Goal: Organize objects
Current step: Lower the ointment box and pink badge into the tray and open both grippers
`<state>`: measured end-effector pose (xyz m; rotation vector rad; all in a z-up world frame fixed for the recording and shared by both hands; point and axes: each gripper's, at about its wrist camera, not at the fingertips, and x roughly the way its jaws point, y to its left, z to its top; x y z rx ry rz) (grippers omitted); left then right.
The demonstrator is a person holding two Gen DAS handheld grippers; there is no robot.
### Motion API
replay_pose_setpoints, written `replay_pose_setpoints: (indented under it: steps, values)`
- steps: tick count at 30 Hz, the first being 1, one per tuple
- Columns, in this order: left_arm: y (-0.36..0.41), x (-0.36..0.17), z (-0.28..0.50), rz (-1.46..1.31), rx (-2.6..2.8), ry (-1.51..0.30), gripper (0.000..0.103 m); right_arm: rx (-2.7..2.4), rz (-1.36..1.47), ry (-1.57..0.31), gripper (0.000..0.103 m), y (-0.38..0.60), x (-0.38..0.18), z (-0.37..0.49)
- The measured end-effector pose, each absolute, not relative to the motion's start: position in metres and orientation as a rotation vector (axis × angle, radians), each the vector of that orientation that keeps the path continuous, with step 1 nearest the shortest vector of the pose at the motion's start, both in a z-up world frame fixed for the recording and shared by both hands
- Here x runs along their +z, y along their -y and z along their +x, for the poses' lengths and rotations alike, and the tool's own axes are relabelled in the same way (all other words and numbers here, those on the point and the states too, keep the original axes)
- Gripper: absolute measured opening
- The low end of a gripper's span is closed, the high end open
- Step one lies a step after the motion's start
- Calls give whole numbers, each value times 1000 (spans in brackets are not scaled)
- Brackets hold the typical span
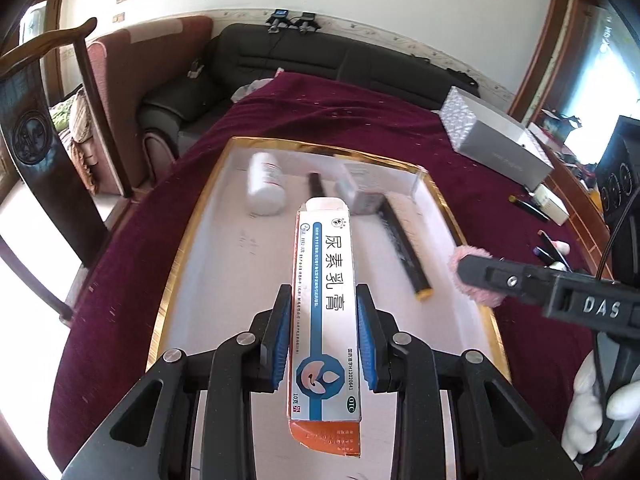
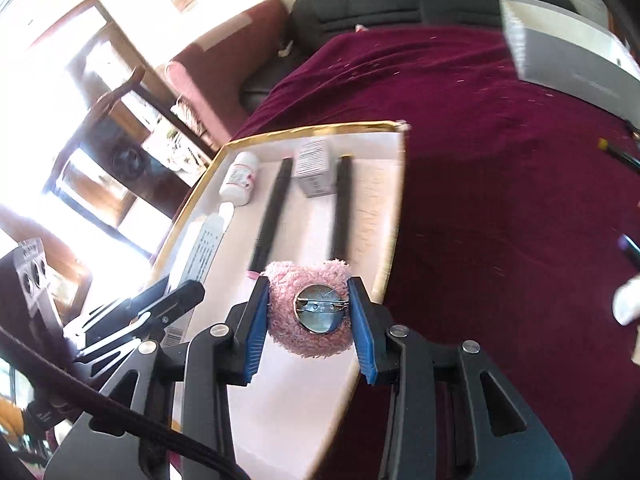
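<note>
Left gripper (image 1: 323,332) pinching ointment box (image 1: 325,320), right gripper (image 2: 310,316) seemingly squeezing pink brooch (image 2: 308,312)

I was working in a home living room. A black leather sofa (image 1: 320,60) stood against the wall, beside a carved wooden chair (image 1: 44,128) and a table under a maroon cloth (image 1: 340,120).

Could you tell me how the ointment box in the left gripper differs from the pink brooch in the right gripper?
The ointment box is long, flat-sided and printed in white and blue; the pink brooch is round and fluffy. The box is stiff card, while the brooch is soft plush with a metal pin back facing the right wrist camera. Both are clamped between blue pads, by the left gripper and the right gripper, over the gold-rimmed tray.
</note>
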<state>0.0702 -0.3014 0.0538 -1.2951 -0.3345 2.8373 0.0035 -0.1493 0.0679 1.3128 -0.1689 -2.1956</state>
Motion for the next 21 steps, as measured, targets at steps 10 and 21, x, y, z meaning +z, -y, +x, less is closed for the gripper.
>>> replay_pose_setpoints:
  steps: [10, 21]
  values:
    - [319, 33, 28, -1504, 2776, 343, 26, -2166, 1439, 146, 36, 197, 40, -44]
    - [325, 29, 21, -1563, 2778, 393, 34, -2189, 1440, 115, 42, 203, 37, -54]
